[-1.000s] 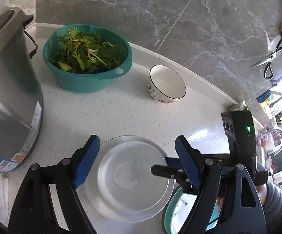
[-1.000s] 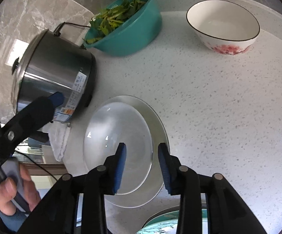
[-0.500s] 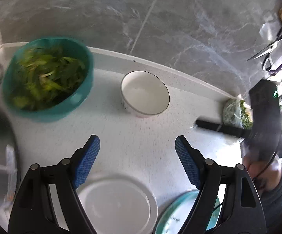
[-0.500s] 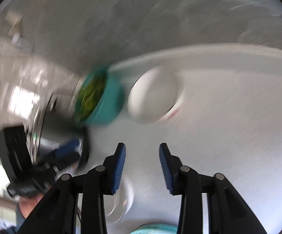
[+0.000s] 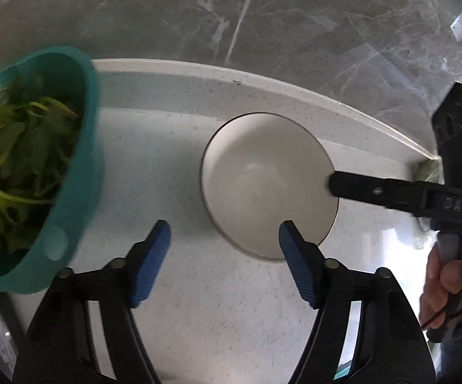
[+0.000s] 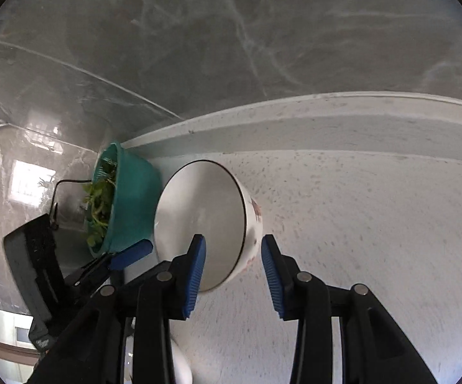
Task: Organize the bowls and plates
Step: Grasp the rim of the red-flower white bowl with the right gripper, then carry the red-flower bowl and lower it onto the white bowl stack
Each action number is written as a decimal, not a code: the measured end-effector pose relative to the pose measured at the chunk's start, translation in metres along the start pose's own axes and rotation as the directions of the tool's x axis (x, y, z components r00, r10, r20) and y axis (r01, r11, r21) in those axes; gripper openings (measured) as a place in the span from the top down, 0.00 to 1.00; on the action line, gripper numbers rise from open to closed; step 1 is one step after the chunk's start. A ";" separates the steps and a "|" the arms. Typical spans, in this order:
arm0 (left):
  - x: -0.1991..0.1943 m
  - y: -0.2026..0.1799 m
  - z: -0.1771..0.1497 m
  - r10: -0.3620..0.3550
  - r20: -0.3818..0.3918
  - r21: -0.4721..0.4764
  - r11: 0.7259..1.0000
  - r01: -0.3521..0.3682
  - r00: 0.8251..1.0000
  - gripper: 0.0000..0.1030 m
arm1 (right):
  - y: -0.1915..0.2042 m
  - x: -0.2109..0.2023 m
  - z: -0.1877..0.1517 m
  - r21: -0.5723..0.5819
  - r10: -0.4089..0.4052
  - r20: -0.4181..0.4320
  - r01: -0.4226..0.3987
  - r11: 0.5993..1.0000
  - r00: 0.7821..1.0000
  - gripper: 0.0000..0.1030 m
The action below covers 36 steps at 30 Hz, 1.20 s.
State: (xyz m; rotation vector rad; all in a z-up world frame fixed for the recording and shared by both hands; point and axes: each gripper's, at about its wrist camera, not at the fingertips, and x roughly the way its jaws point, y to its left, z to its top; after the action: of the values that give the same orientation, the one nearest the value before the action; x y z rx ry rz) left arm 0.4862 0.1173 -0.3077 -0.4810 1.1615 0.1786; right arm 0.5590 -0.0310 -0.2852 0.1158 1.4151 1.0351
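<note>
A white bowl (image 5: 267,185) with a dark rim and red flower pattern stands on the white counter near the back wall. My right gripper (image 6: 233,267) is open, its jaws straddling the bowl's (image 6: 205,227) near rim, one finger inside and one outside. In the left wrist view the right gripper's black finger (image 5: 374,188) reaches the bowl's right rim. My left gripper (image 5: 224,249) is open and empty, just in front of the bowl, its right fingertip by the bowl's front edge.
A teal colander of green leaves (image 5: 35,172) stands left of the bowl and also shows in the right wrist view (image 6: 119,208). The grey marble wall (image 5: 231,16) rises behind the counter's raised back ledge (image 5: 262,86). A white plate edge (image 6: 179,368) shows at the bottom.
Both grippers moved away from the stacked plates toward the back of the counter. The right gripper now straddles the white bowl's rim; the left has come close in front of it.
</note>
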 end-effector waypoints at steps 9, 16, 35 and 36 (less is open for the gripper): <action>0.025 -0.007 0.010 0.014 -0.009 0.027 1.000 -0.014 1.000 0.66 | -0.010 0.023 0.009 -0.007 -0.025 -0.051 0.024 1.000 0.998 0.61; 0.036 -0.009 0.017 0.043 -0.017 0.055 0.998 -0.042 0.999 0.77 | -0.010 0.033 0.008 -0.016 -0.040 -0.080 0.039 0.999 0.996 0.72; 0.022 -0.001 0.007 0.041 -0.002 0.059 0.997 -0.040 0.999 0.88 | -0.008 0.037 0.006 0.012 -0.048 -0.082 0.049 0.999 0.995 0.79; 0.019 -0.002 0.006 0.040 0.004 0.059 0.997 -0.040 0.999 0.88 | -0.006 0.036 0.005 0.015 -0.043 -0.084 0.044 0.999 0.996 0.79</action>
State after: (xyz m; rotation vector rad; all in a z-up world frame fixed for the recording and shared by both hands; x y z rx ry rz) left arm 0.4997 0.1164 -0.3224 -0.4053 1.1712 0.1785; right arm 0.5600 -0.0091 -0.3151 0.0541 1.4958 1.0021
